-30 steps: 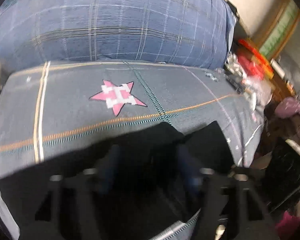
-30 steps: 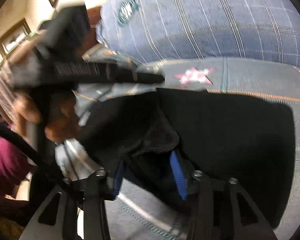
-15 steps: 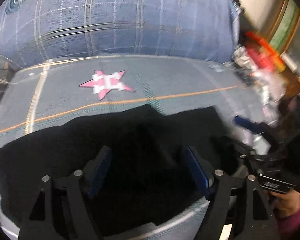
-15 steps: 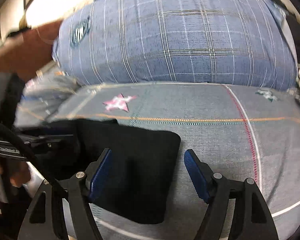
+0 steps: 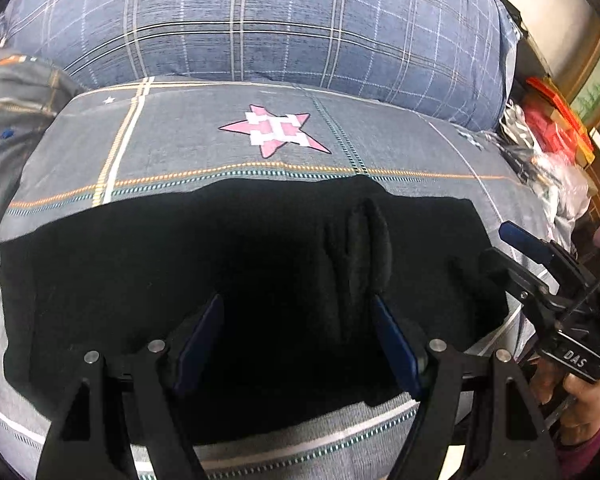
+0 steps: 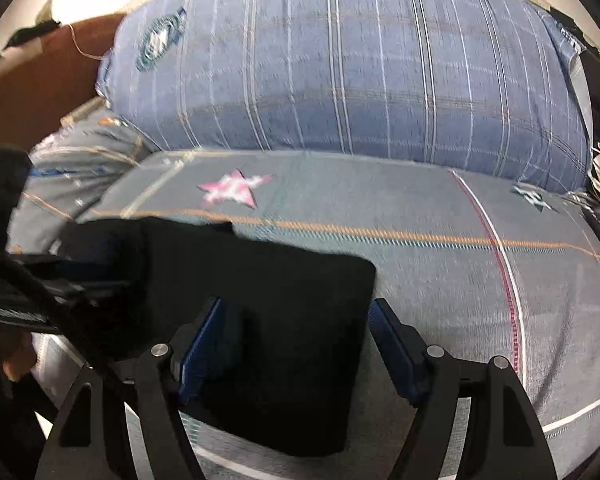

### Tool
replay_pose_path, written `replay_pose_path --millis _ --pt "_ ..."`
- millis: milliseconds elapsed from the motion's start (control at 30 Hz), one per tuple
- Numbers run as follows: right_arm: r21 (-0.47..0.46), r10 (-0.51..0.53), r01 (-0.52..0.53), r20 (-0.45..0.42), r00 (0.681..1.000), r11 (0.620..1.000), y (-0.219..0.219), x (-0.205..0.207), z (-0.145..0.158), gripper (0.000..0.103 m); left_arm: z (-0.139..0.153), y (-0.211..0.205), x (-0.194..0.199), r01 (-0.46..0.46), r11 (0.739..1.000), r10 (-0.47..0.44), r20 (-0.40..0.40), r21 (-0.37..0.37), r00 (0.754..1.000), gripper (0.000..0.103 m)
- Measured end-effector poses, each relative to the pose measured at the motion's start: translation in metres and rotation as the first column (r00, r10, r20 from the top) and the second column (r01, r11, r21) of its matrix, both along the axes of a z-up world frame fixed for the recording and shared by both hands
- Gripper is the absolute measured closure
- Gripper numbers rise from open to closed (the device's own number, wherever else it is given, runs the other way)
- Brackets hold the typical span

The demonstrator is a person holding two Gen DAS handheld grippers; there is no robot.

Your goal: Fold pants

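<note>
Both your left gripper (image 5: 296,344) and right gripper (image 6: 296,348) stand wide, holding nothing. The black pants (image 5: 220,280) lie folded just beneath their fingers on the bedspread (image 5: 180,140). Smooth the ridge (image 5: 366,248) ahead of your left gripper before regripping.

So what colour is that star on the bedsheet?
Pink and white star, on the grey sheet; sharpest in the left wrist view.

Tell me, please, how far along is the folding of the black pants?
Done: the black pants lie as a flat folded rectangle on the grey bedspread. In hand: nothing; both the left hand-held gripper and the right hand-held gripper have just opened and hover over the cloth. Left: perhaps smoothing the raised wrinkle, or one more fold.
</note>
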State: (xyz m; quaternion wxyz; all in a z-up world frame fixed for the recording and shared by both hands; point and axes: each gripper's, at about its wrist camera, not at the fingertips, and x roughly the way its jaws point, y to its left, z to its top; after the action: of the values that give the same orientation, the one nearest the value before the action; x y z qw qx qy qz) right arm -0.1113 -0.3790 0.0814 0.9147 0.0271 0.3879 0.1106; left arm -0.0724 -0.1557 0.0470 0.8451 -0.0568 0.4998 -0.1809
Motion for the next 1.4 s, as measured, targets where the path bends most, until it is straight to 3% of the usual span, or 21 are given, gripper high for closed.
replay_pose_path --millis 167,333,400,467,600,733,867,967,1133,1400 --pt "-0.005 0.076 -0.075 0.018 0.997 0.997 0.028 0.010 0.000 0.025 0.010 0.016 -0.015 -0.035 0.999 0.035 0.030 0.007 0.999 0.028" --pt "-0.091 0.123 -0.127 -0.040 0.992 0.988 0.059 0.024 -0.026 0.025 0.017 0.042 -0.029 -0.095 0.995 0.094 0.040 0.021 0.995 0.028" --pt "-0.131 0.136 -0.139 -0.033 0.990 0.982 0.065 0.022 -0.024 0.025 0.020 0.062 -0.039 -0.138 0.990 0.137 0.045 0.005 0.990 0.022" --pt "-0.111 0.157 -0.157 -0.008 0.988 0.981 0.065 0.018 -0.013 0.025 0.021 0.081 -0.046 -0.182 0.983 0.183 0.048 -0.018 0.982 0.015" --pt "-0.014 0.221 -0.221 0.049 0.974 0.975 0.072 0.022 0.010 0.024 0.009 0.121 -0.064 -0.275 0.959 0.276 0.005 -0.073 0.961 0.015" --pt "0.062 0.303 -0.305 0.039 0.952 0.950 0.094 0.040 0.008 0.023 -0.008 0.155 -0.078 -0.373 0.920 0.370 -0.043 -0.120 0.928 0.015" --pt "0.064 0.440 -0.441 0.033 0.898 0.895 0.137 0.057 0.007 0.023 -0.022 0.175 -0.080 -0.446 0.872 0.433 -0.106 -0.201 0.895 0.014" --pt "0.041 0.522 -0.523 0.020 0.853 0.852 0.173 0.073 0.004 0.023 -0.025 0.180 -0.078 -0.471 0.848 0.459 -0.108 -0.244 0.882 0.014" --pt "0.031 0.588 -0.587 -0.025 0.809 0.809 0.213 0.100 -0.005 0.022 -0.031 0.180 -0.072 -0.470 0.849 0.459 -0.105 -0.242 0.882 0.014" --pt "0.037 0.710 -0.710 -0.100 0.697 0.703 0.272 0.127 -0.019 0.020 -0.035 0.176 -0.062 -0.455 0.858 0.451 -0.076 -0.237 0.889 0.004"
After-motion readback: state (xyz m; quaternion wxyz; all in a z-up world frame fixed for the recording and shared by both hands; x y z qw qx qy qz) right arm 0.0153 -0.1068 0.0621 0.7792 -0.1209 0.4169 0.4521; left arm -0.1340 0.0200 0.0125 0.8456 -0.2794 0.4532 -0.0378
